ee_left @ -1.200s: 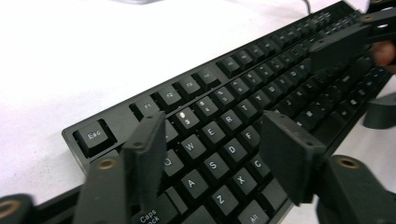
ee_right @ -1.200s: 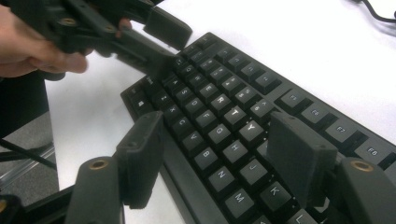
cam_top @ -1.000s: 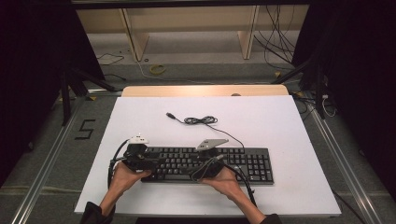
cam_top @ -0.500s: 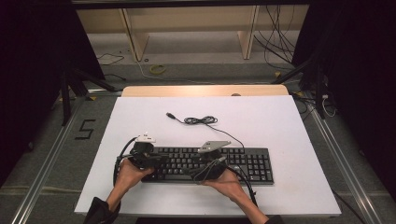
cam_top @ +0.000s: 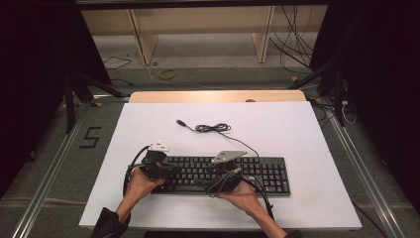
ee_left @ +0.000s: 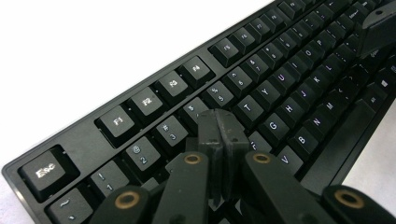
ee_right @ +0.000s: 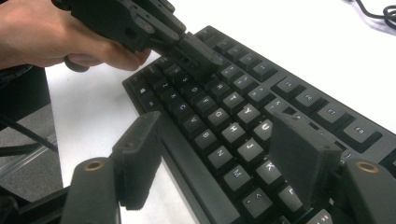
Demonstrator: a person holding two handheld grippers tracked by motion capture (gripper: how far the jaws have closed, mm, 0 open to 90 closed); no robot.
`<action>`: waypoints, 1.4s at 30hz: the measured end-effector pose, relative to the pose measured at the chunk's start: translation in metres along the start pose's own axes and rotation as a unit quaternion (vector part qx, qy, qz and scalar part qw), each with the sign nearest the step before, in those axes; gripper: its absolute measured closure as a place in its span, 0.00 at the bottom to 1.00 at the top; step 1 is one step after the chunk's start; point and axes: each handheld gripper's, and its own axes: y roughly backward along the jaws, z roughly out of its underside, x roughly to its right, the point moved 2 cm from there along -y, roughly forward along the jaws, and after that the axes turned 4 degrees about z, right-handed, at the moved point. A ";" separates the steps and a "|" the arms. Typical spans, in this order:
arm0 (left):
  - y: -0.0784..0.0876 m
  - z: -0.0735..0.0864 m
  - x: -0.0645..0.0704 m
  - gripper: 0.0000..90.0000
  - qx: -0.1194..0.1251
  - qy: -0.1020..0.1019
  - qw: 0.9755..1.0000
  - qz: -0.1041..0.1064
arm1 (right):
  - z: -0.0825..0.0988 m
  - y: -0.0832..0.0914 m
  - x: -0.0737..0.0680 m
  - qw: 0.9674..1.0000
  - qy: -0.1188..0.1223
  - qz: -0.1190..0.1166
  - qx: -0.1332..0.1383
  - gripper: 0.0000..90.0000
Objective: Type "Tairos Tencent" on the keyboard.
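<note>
The black keyboard [cam_top: 223, 175] lies on the white table [cam_top: 297, 134], toward its near edge, with the cable [cam_top: 213, 128] coiled beyond its far edge. The left gripper [ee_left: 219, 135] has just been closing; its jaws now stand pressed together with nothing between them, the tips over the keyboard's left end, above the upper letter rows near the number keys. The right gripper [ee_right: 219, 158] sits at the keyboard's near edge, jaws spread wide: one finger just off the front edge, the other over the letter keys.
</note>
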 end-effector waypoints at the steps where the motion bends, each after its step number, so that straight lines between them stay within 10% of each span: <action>1: 0.000 0.000 0.000 0.99 0.000 0.000 1.000 0.000 | 0.000 0.000 0.000 1.000 0.000 0.000 0.000 0.39; 25: 0.010 -0.002 0.005 0.91 0.023 0.008 1.000 0.005 | 0.000 0.001 0.001 1.000 0.001 0.007 0.006 0.44; 42: 0.022 0.000 0.009 0.62 0.046 0.019 0.999 0.014 | 0.001 -0.001 0.001 1.000 0.008 0.006 0.004 0.58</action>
